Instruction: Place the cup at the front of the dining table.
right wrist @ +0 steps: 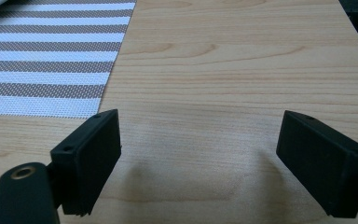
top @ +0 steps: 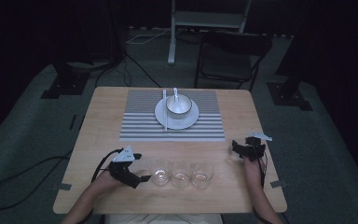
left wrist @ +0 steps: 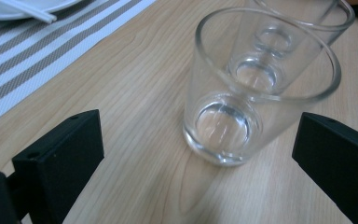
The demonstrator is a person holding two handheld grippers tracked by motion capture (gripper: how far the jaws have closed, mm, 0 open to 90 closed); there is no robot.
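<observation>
I have the left tongs (top: pixel 145 178) spread wide, lined up on the nearest glass (left wrist: pixel 242 107), leftmost of three in a row at the tabletop's (top: pixel 242 126) near edge, apparently for a side grasp. My right tongs (top: pixel 233 147) hang apart over bare wood, idle, well clear.

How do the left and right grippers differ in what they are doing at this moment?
The left gripper sits right beside the nearest glass, which stands between its open jaws in its own view; the right gripper points at bare table, away from the glasses. The left lies nearer the person, the right farther forward. Both are open.
</observation>
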